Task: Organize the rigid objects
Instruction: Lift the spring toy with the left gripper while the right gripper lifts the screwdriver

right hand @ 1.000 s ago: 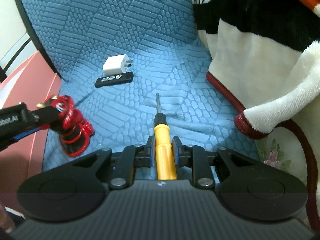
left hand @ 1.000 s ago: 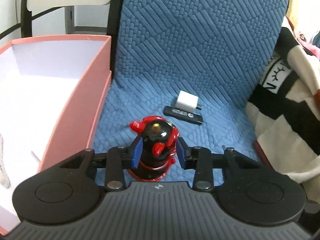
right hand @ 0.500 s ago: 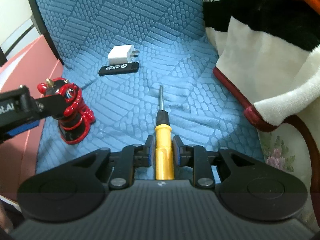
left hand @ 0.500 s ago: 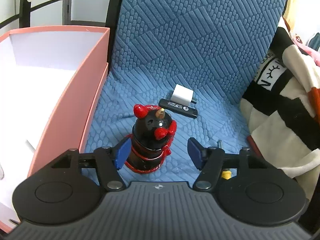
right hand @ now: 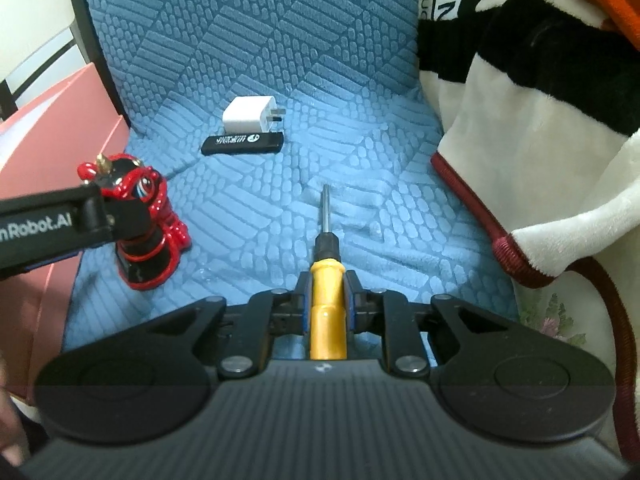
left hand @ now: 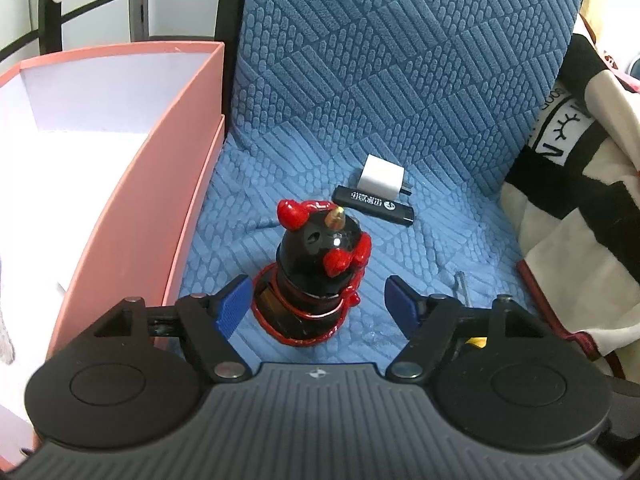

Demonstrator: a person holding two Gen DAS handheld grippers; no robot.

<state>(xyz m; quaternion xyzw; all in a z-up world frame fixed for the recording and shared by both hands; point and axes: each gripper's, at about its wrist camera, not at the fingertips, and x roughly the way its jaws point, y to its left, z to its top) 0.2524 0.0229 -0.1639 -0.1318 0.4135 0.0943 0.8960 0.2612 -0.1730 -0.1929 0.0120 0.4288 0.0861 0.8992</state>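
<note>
striped blanket (right hand: 520, 128) on blue textured seat cover (left hand: 400, 80), rt side

Bright even light, soft shadows, sharp focus, fisheye-bent edges

Blue quilted seat cushion (right hand: 400, 92) carries: white charger (right hand: 250, 119) at 11 o'clock, black stick (right hand: 243, 144) just beside it; red-black figurine (right hand: 154, 236) upright at 9 o'clock; screwdriver (right hand: 327, 276) centre, possibly resting; striped blanket (right hand: 520, 128) at 3 o'clock.

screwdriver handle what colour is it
Yellow, with a black collar near the shaft; the screwdriver shows best in the right wrist view.
</note>
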